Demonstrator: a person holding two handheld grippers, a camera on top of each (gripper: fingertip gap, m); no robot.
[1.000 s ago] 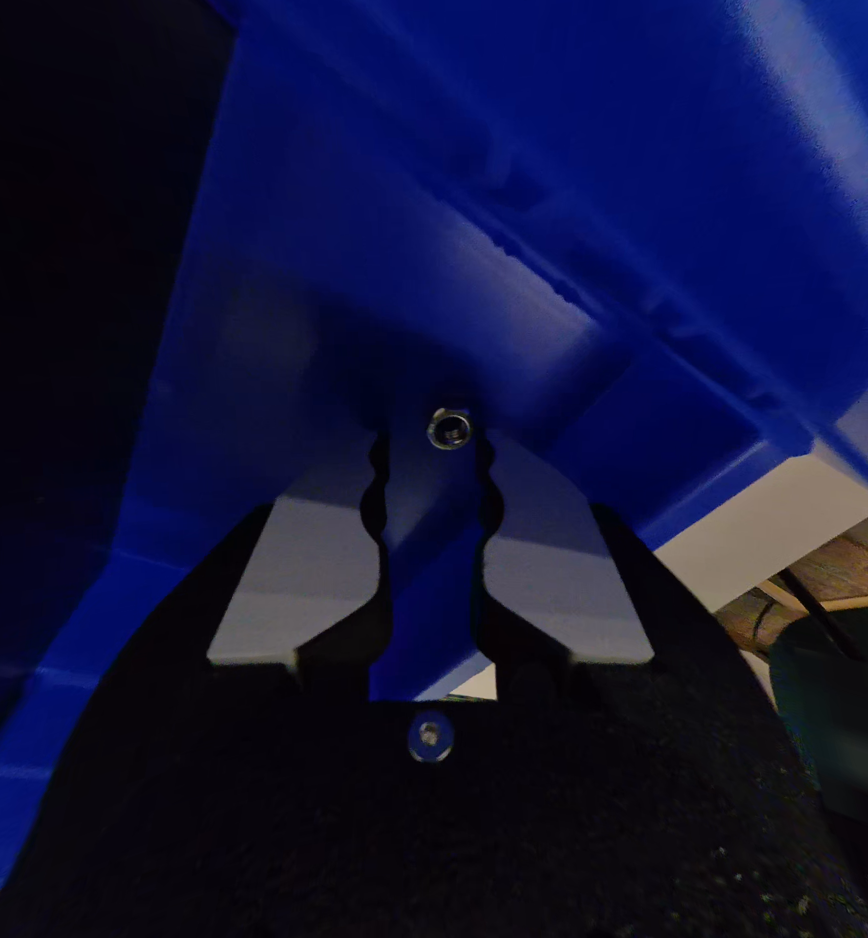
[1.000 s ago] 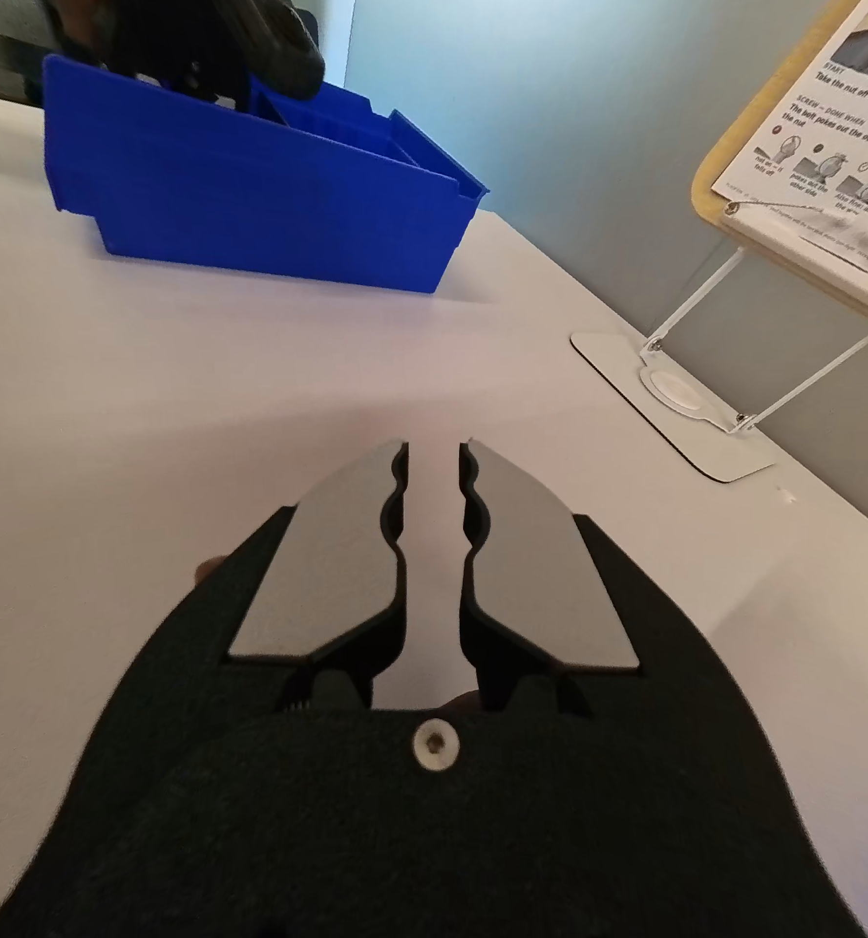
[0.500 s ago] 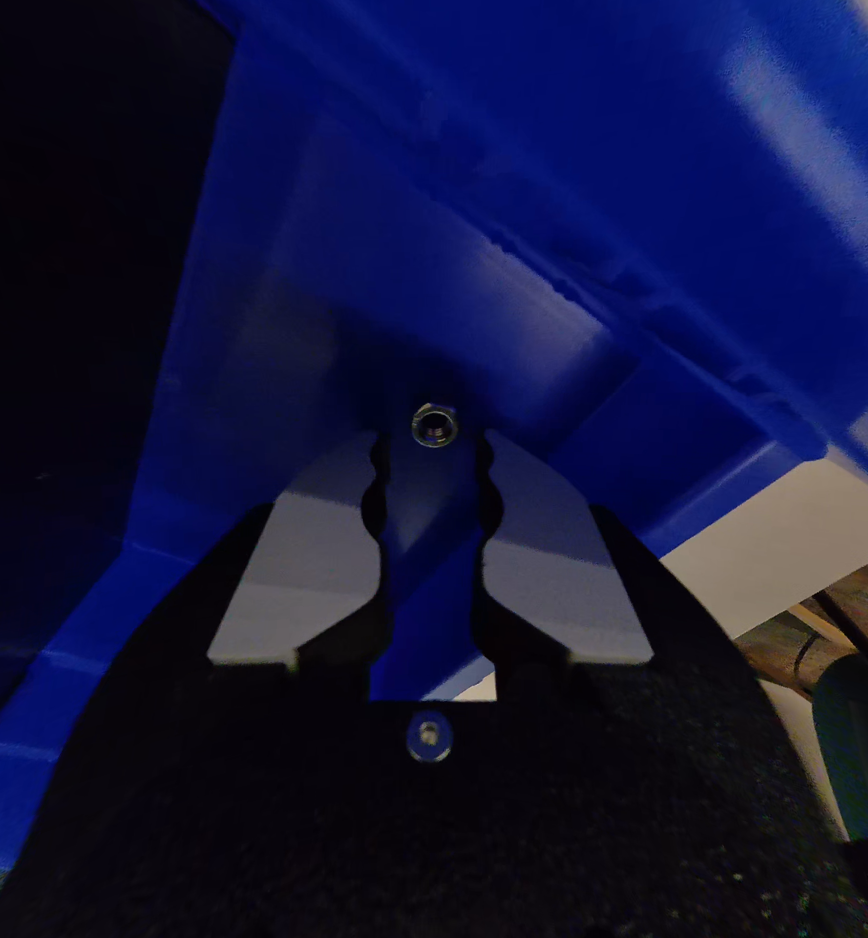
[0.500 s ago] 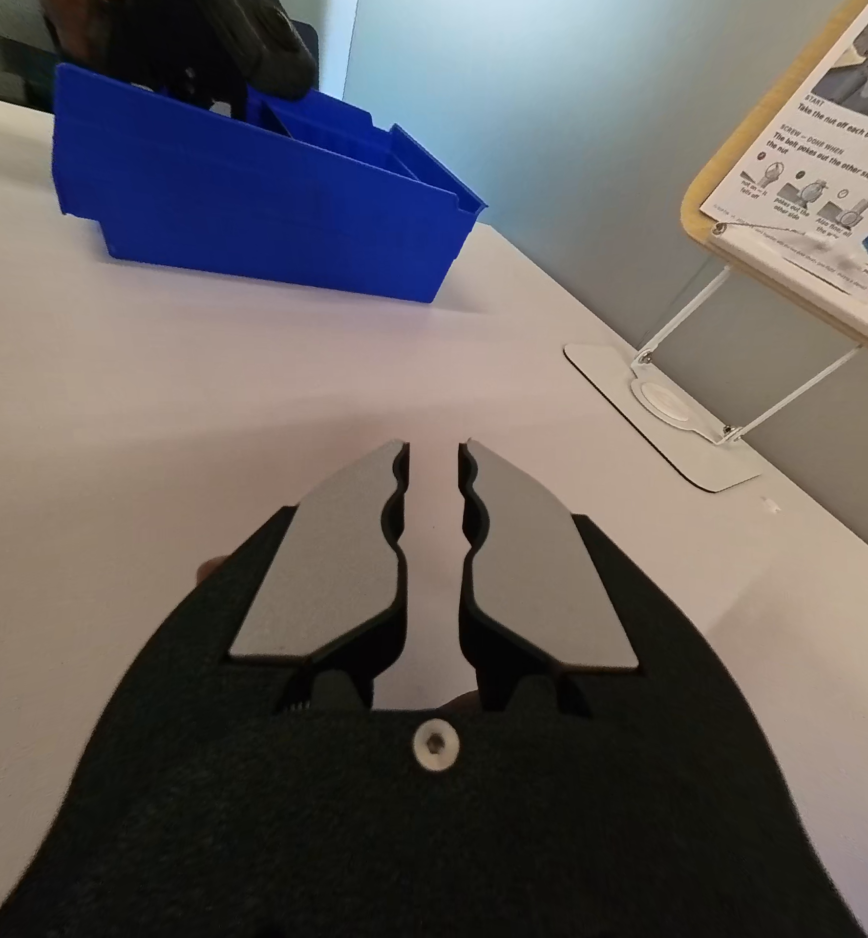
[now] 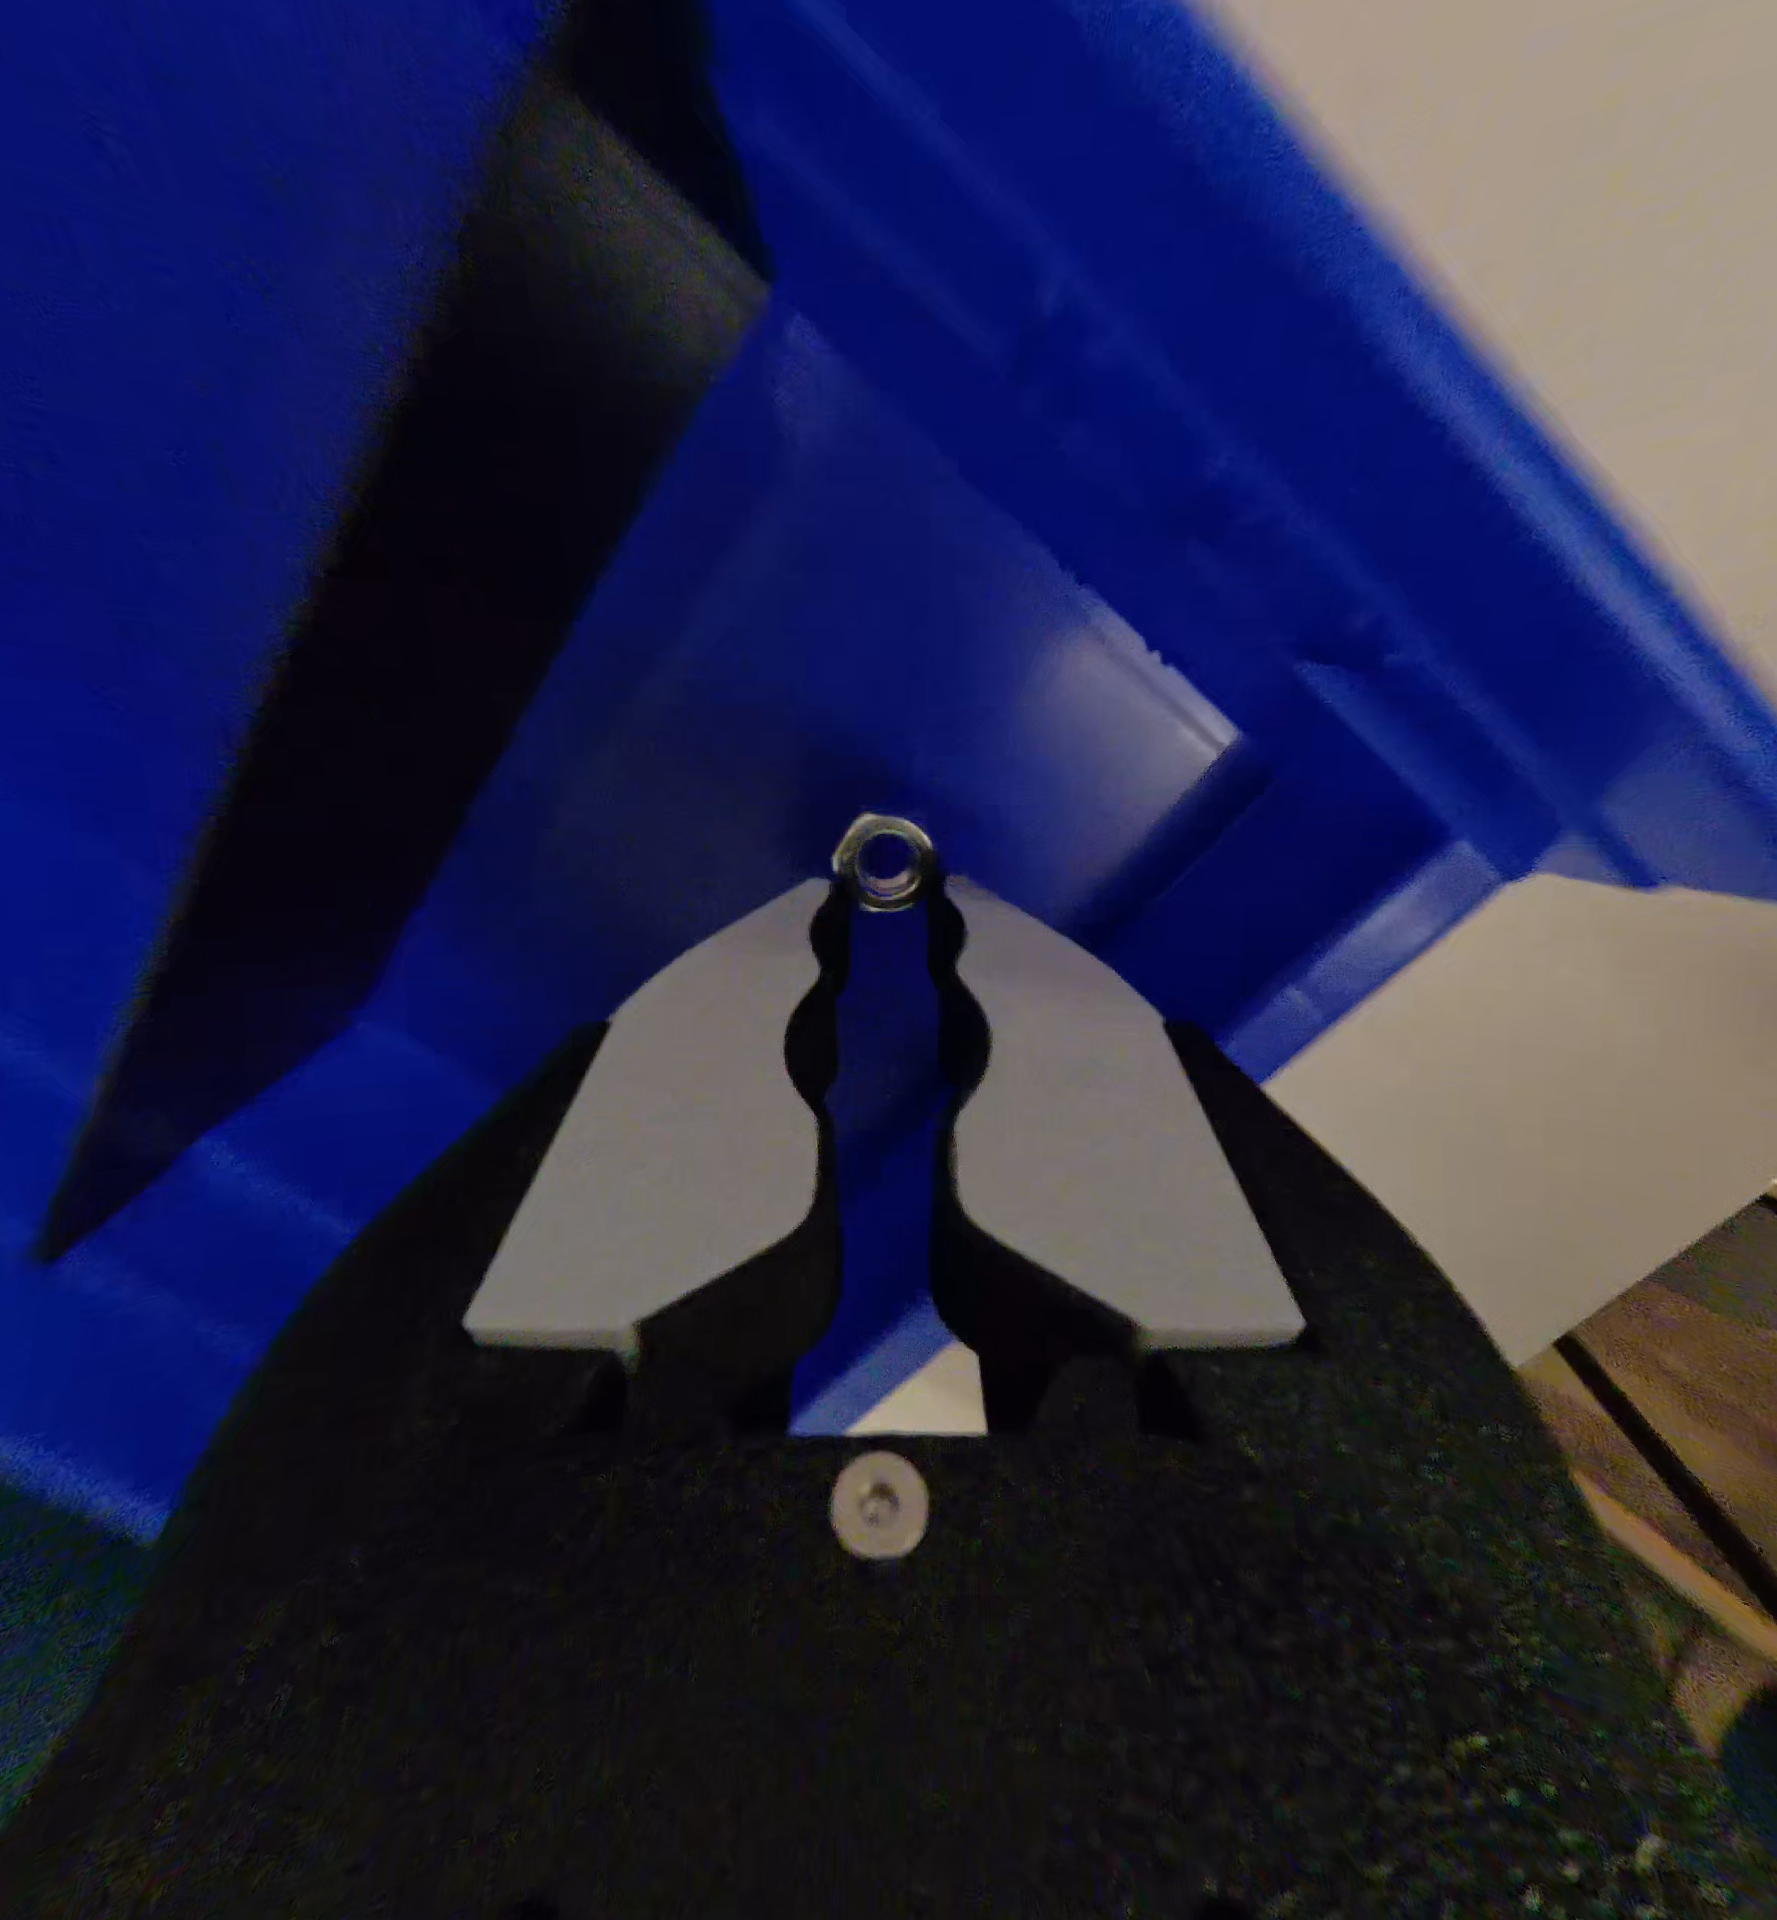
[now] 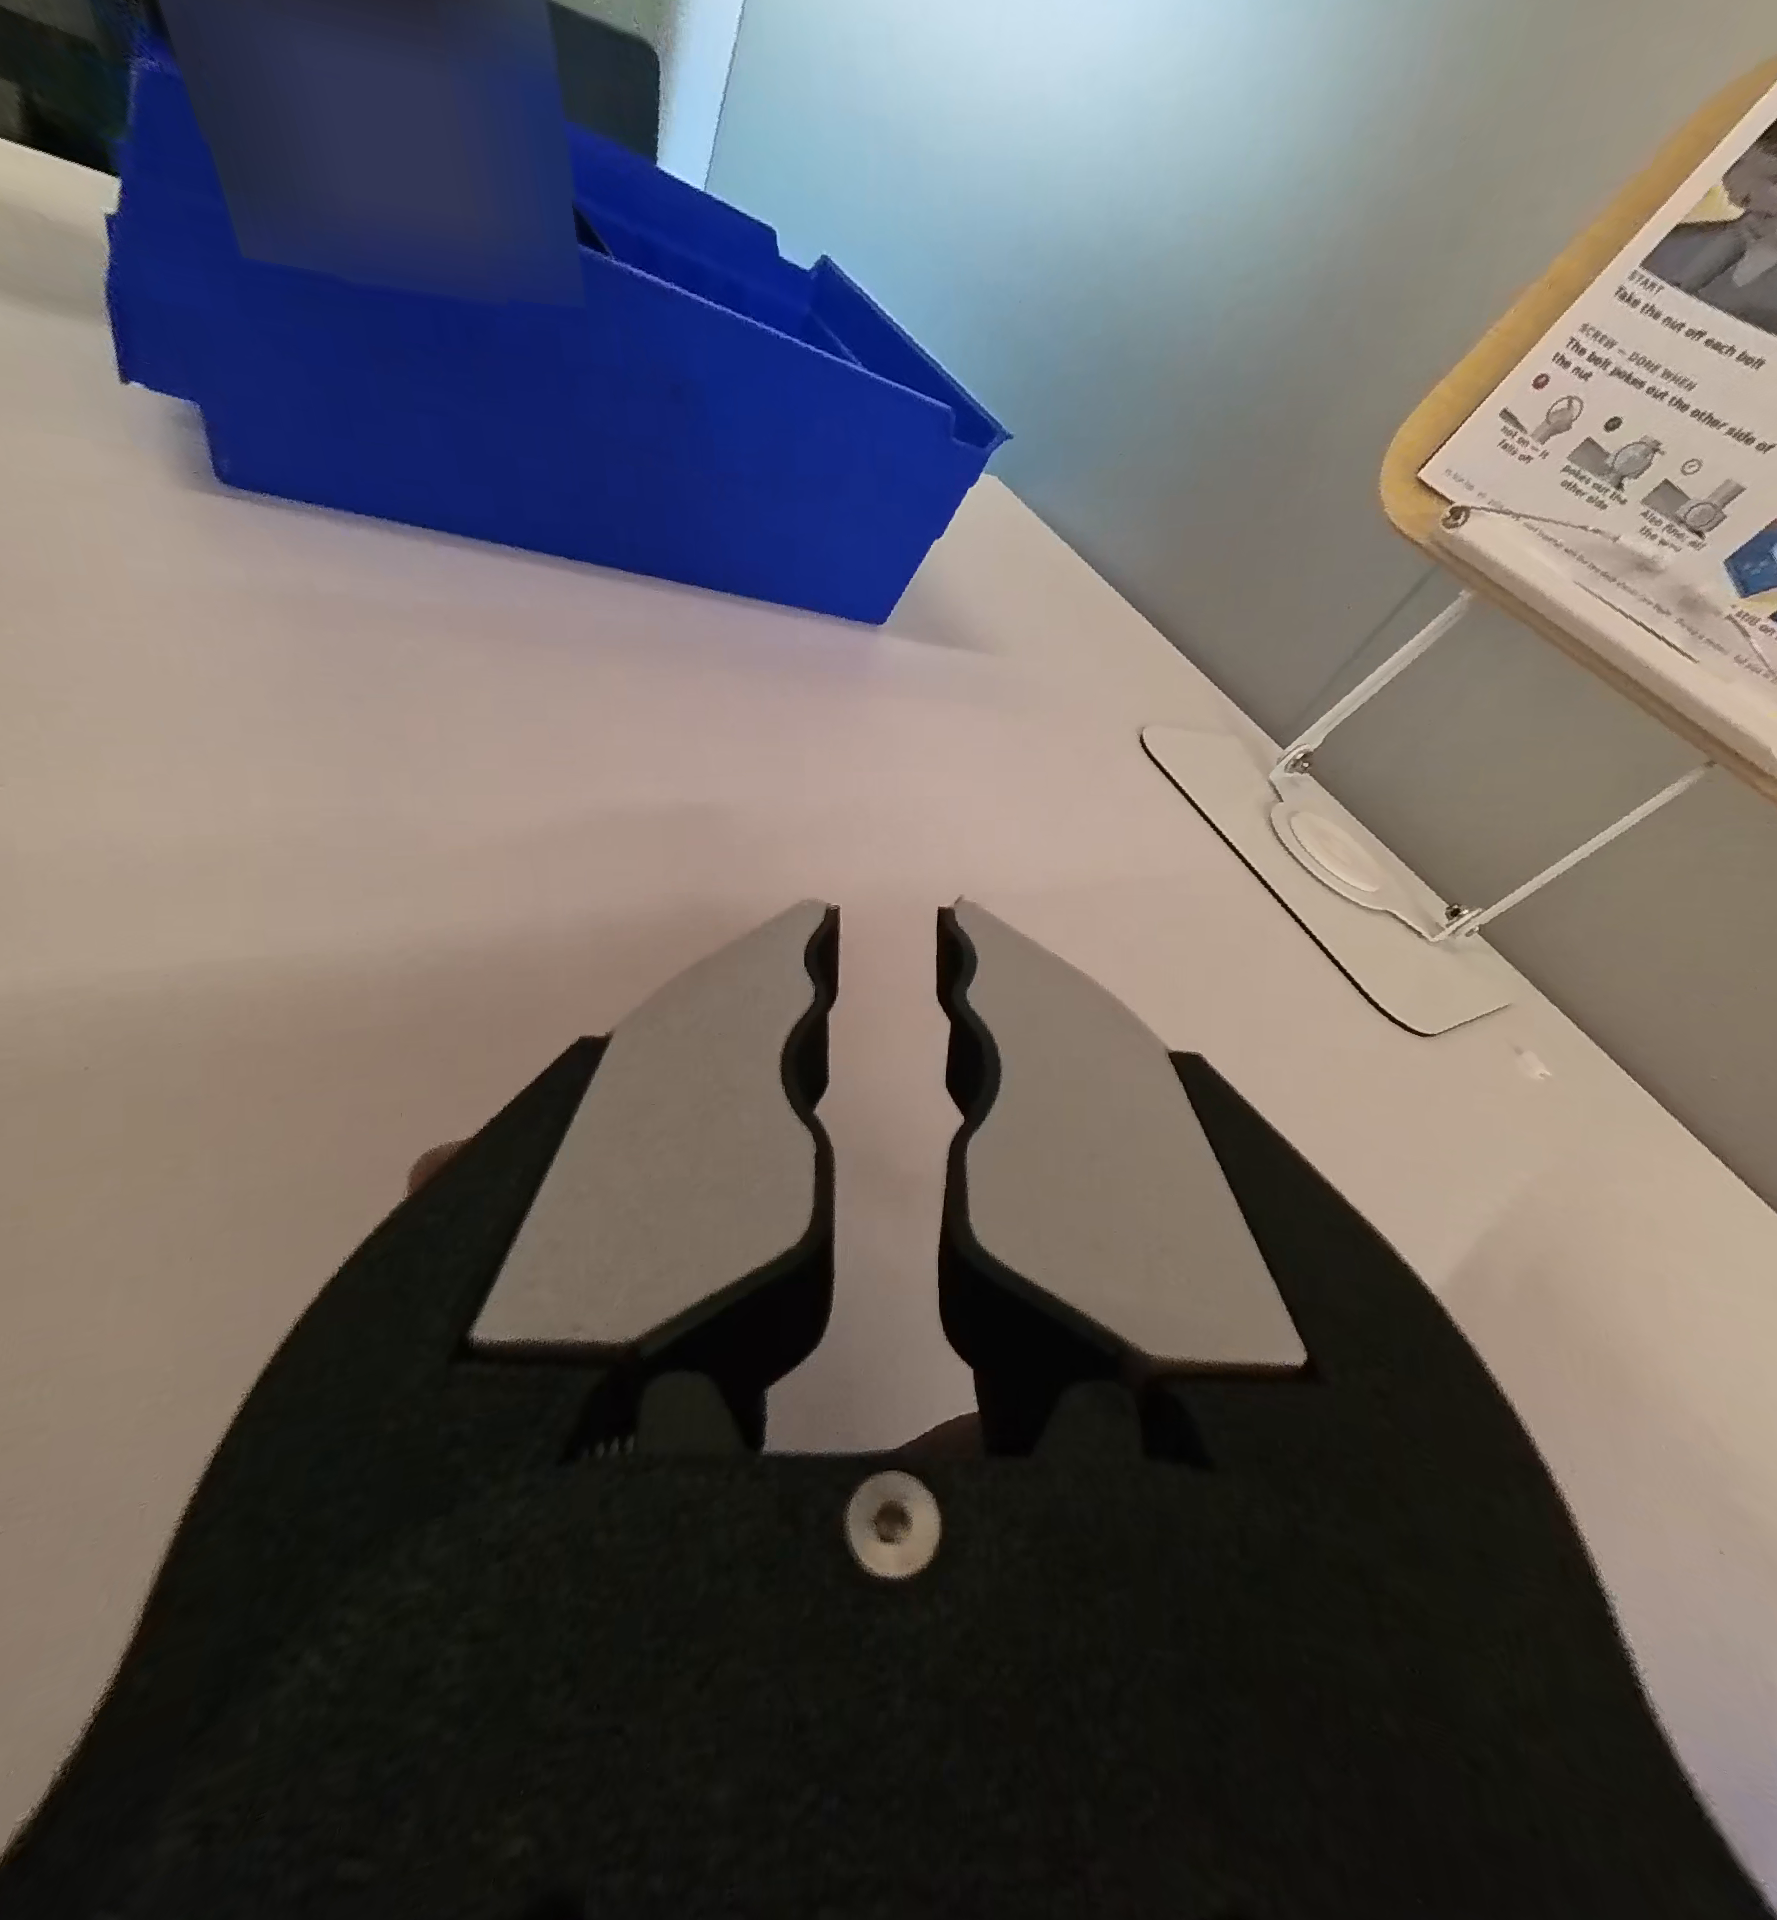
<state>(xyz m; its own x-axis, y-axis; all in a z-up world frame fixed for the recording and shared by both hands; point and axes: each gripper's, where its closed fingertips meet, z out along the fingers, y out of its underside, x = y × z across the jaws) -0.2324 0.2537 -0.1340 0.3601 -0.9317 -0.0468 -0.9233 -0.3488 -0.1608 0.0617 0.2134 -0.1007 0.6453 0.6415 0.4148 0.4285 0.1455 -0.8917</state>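
Note:
In the left wrist view my left gripper (image 5: 884, 896) is inside the blue bin (image 5: 1019, 436). Its two fingertips are shut on a small silver hex nut (image 5: 882, 862), which I see end-on with its hole facing me. The bin's floor and walls lie behind it, and a dark divider panel (image 5: 396, 727) stands to the left. In the right wrist view my right gripper (image 6: 886, 920) hovers over the white table (image 6: 448, 831). Its jaws stand slightly apart with nothing between them. The same blue bin (image 6: 572, 457) stands far off at the upper left.
A wooden document stand (image 6: 1632, 436) holding a printed sheet sits at the right on thin white legs. Its flat white base (image 6: 1320, 862) lies near the table's edge by a grey wall. A blurred patch covers the area above the bin. The table corner (image 5: 1486, 1091) and wooden floor show at lower right. Tip to tip, the grippers are about 30 cm apart.
The left jaws closed from wide apart onto the nut. The gripper then drew back from the bin's floor with the nut between the tips. The right gripper stayed nearly still, its jaws unchanged.

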